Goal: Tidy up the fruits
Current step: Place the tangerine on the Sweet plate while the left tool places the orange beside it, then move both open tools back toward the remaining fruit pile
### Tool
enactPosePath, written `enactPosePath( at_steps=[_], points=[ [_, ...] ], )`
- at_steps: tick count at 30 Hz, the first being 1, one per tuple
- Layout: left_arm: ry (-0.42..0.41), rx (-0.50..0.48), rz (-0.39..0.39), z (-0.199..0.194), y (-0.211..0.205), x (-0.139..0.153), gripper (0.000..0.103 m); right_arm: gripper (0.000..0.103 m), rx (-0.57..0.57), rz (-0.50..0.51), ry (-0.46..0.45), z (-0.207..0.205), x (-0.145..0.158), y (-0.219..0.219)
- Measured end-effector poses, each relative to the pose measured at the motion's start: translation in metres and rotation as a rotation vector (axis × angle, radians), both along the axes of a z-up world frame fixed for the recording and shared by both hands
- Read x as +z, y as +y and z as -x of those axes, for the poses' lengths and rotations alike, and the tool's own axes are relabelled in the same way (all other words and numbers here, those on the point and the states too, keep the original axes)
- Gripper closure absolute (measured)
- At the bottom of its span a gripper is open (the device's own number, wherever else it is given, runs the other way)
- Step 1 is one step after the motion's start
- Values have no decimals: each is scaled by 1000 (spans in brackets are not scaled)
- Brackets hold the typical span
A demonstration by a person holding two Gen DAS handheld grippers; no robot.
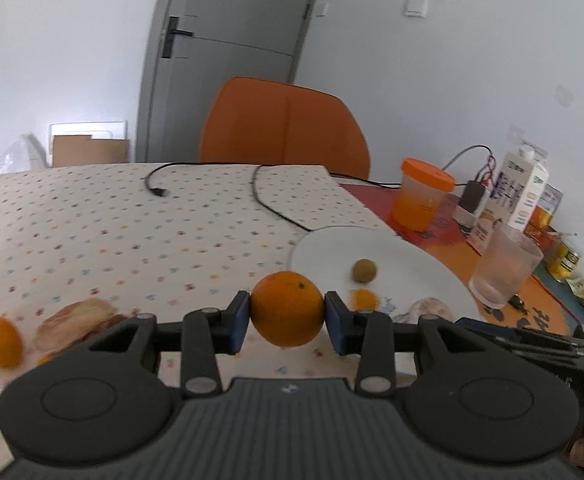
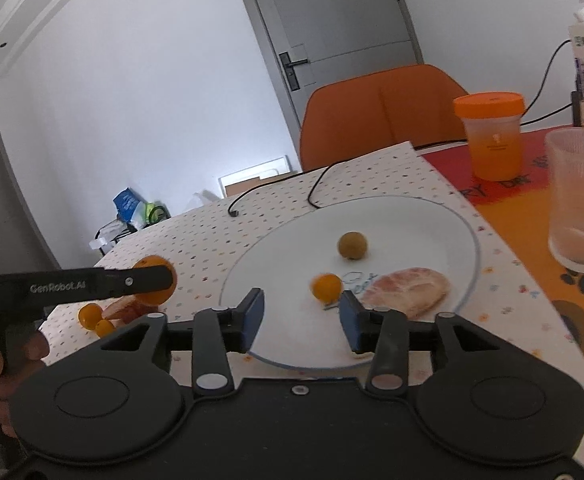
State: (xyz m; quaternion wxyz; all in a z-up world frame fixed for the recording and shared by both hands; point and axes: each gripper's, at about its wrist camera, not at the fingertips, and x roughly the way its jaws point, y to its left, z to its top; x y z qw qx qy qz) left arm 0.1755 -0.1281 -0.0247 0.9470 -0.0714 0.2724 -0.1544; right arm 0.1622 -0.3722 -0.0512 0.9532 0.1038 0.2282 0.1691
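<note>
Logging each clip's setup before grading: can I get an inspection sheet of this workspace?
Surface: table under a dotted cloth; orange mat on the right.
Job's things: orange held above the cloth; plate carries a small brown fruit, a small orange fruit and a peeled segment; more small orange fruit and a peeled piece lie on the cloth.
Clutter: lidded orange cup, glass, carton, cans.
Grippers: left gripper shut on the orange; right gripper open, empty, over the plate's near edge.
Cables: black cable across the cloth.
Surroundings: orange chair, grey door, boxes.
</note>
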Motion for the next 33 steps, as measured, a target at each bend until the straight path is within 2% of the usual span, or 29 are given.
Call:
enactPosePath(
  at_steps=[11, 16, 22, 23, 25, 26, 29, 33],
  points=[
    [13, -85, -27, -13, -41, 0, 64, 55, -51, -17, 1, 6, -6, -22],
    [0, -44, -35, -15, -37, 2, 53, 53, -64, -28, -12, 8, -5, -27],
    [28, 32, -58, -13, -11, -3, 48, 50, -83, -35, -15, 8, -6, -27],
    [35, 49, -67, -12, -7, -3, 45, 47, -84, -36, -16, 8, -6, -26],
    [33, 84, -81, -7, 1, -4, 24, 44, -92, -32, -20, 7, -6, -23],
    [23, 98, -86, -4, 5, -5, 21, 44, -95, -31, -21, 7, -6, -22],
    [10, 124, -104, 4, 16, -4, 17, 40, -91, -28, -19, 6, -5, -16],
    [16, 155, -96, 10, 32, -3, 16, 26, -108, 14, -29, 7, -2, -5]
  ],
)
